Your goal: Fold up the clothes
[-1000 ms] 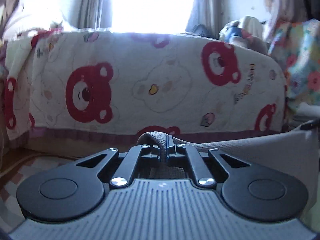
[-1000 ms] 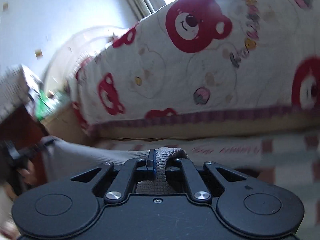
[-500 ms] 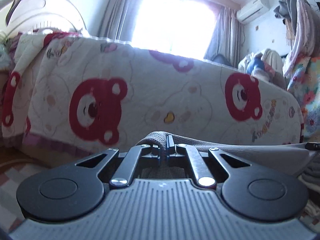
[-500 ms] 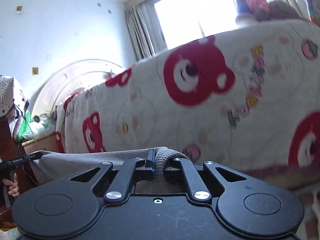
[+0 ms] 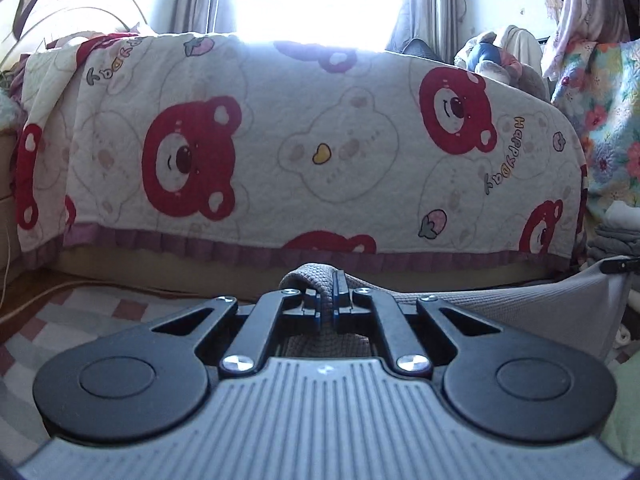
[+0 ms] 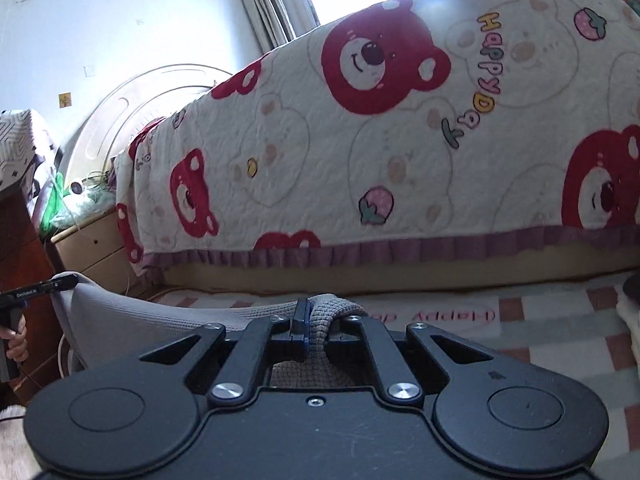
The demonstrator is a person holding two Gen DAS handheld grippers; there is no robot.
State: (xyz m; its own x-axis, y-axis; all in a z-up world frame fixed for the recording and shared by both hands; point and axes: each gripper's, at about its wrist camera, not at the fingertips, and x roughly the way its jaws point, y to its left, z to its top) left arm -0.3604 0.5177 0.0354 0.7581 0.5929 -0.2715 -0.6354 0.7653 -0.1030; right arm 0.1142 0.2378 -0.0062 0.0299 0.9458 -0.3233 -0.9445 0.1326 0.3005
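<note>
Hand-held grippers, left (image 5: 329, 305) and right (image 6: 311, 328), each pinch a corner of one grey waffle-knit garment (image 6: 160, 320).
Soft, light cloth sags between them above the checked floor mat (image 6: 540, 320), bear-print bed quilt (image 5: 300, 140) at twelve o'clock; edge-corners suit gripping.

"Happy day" printed on bear quilt (image 5: 360, 152).

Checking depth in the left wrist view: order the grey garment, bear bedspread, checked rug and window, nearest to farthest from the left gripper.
1. Grey garment, clamped in the left gripper.
2. Checked rug, just below, left.
3. Bear bedspread, ahead.
4. Window, behind the bed.
</note>
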